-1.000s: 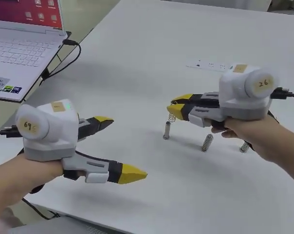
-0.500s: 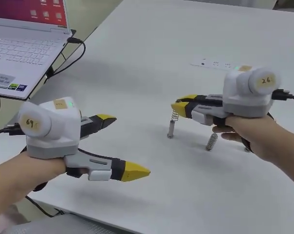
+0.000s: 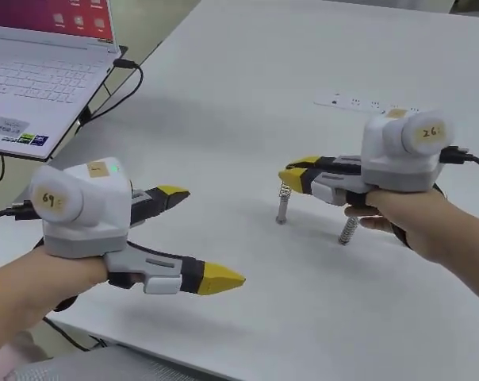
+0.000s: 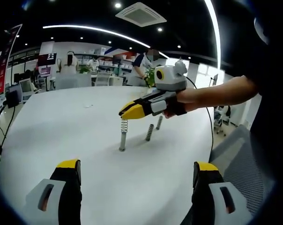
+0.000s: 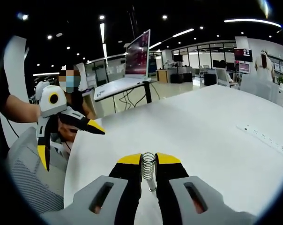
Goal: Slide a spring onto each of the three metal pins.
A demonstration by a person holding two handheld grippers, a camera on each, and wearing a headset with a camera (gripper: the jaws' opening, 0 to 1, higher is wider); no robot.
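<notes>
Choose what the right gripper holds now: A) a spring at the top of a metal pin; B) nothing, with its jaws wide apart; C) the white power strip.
A: the right gripper is shut on a spring at the top of an upright metal pin.

Head view from above, gripper views low, opposed, sharing the pin (image 4: 122,142)

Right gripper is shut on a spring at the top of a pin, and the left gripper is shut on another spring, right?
No. The left gripper is open with nothing between its jaws, as the left gripper view shows. The right gripper is shut on a spring at the top of a pin.
</notes>
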